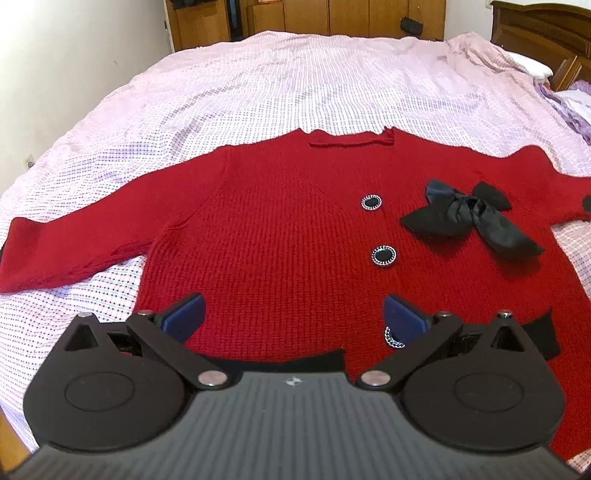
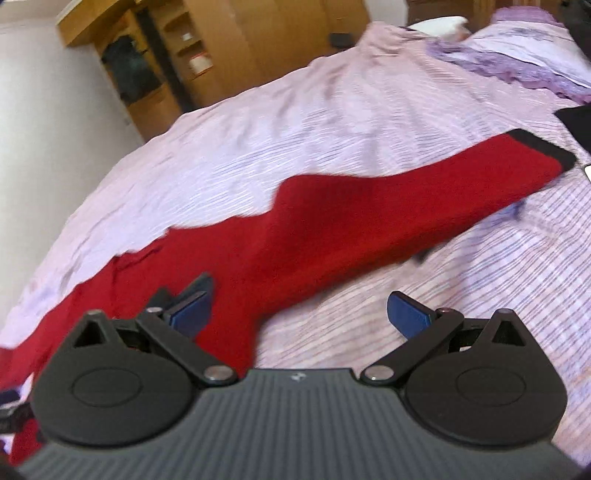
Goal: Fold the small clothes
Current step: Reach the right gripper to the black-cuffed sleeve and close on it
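A small red knit cardigan (image 1: 280,229) lies flat on the bed, front up, with round black buttons (image 1: 383,255) and a black bow (image 1: 476,218) on its right chest. Its sleeves spread out to both sides. My left gripper (image 1: 293,317) is open and empty, hovering over the cardigan's lower hem. In the right wrist view, blurred by motion, the right sleeve (image 2: 388,218) with a black cuff (image 2: 543,146) stretches toward the upper right. My right gripper (image 2: 301,312) is open and empty over the sleeve's underarm edge.
The bed is covered by a wrinkled pink checked sheet (image 1: 258,85). Purple bedding (image 2: 517,70) and a pillow lie at the far right. Wooden wardrobes (image 1: 332,18) and a headboard (image 1: 543,26) stand beyond the bed.
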`<state>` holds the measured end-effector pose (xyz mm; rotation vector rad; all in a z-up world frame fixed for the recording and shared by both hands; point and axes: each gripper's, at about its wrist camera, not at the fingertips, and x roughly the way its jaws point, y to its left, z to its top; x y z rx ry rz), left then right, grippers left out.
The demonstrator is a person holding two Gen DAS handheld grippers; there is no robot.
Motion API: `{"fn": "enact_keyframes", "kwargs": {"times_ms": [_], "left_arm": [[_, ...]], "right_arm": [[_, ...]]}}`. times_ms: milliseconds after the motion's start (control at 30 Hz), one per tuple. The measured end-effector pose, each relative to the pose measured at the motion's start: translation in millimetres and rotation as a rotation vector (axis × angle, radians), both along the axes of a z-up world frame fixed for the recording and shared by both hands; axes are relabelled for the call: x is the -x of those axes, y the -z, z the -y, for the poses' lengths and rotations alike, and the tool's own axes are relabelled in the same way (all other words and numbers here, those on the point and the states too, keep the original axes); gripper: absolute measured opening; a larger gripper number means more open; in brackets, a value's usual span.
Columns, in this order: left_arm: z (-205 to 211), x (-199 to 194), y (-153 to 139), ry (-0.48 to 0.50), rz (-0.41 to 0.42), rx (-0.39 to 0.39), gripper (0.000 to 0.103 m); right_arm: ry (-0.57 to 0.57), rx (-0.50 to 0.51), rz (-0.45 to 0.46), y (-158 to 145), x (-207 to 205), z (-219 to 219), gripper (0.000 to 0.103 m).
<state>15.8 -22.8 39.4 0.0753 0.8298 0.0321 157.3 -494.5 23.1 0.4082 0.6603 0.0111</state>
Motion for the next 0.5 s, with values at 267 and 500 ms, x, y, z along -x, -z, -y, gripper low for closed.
{"fn": "enact_keyframes", "kwargs": {"times_ms": [267,500], "left_arm": [[10,-15,6,0.012,-0.027,-0.013,0.103],[21,-27,15,0.033,-0.069,0.008,0.103]], "right_arm": [[0.113,-0.004,0.004,17,-30,43,0.103],[0.174,0.021,-0.008,34,-62,68,0.103]]}}
